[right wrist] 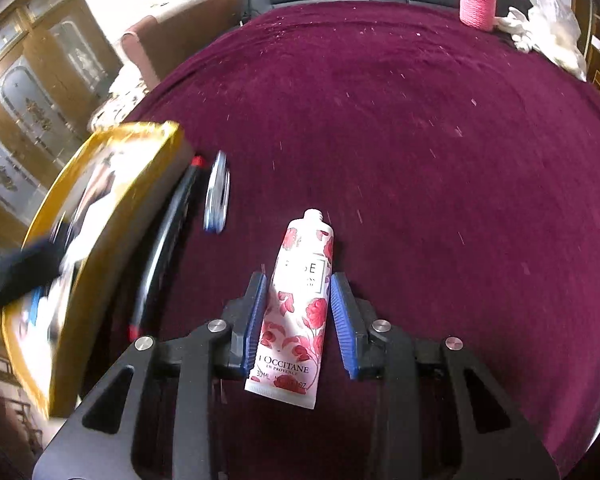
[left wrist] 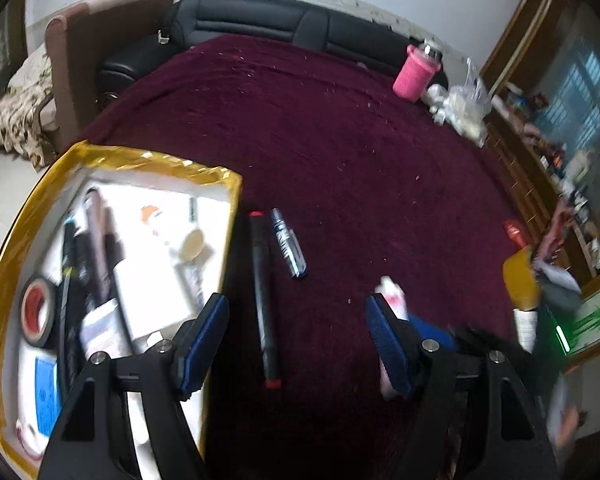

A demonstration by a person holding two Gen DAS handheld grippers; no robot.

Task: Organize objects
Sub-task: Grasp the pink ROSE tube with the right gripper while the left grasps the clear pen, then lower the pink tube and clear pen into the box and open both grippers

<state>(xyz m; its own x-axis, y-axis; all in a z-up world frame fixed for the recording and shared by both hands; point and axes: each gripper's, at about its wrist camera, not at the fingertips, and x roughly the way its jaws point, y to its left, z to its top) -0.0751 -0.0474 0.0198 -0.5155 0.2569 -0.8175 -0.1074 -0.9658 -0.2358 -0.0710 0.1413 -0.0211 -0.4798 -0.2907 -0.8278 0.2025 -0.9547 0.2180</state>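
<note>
**Between the blue pads: a hand cream tube waiting to be taken**

Between the fingers of the right hand-held gripper (right wrist: 298,322) lies the hand cream tube (right wrist: 296,312), flat on the dark red tabletop (right wrist: 440,160), nozzle end pointing away and the crimped end nearest the camera. The jaws stand partly open, one pad at each side of the tube's middle; whether they touch it yet is hard to tell, and nothing is clamped.

I judge the tube light, soft and a little slick: it should give under pressure, so a gentle squeeze across the fuller middle seems safer than the flat crimp. No cap is visible on the nozzle, so a hard grip might push cream out.

Left of the tube lie a blue pen (right wrist: 217,196) and, beyond it, a long black marker (right wrist: 168,240) with red ends, just beside the gold-rimmed box (right wrist: 112,216), which already holds a tape roll (left wrist: 38,310) and other small things.

The left hand-held gripper (left wrist: 296,336) hangs wide open and empty over the marker, beside the box.
</note>
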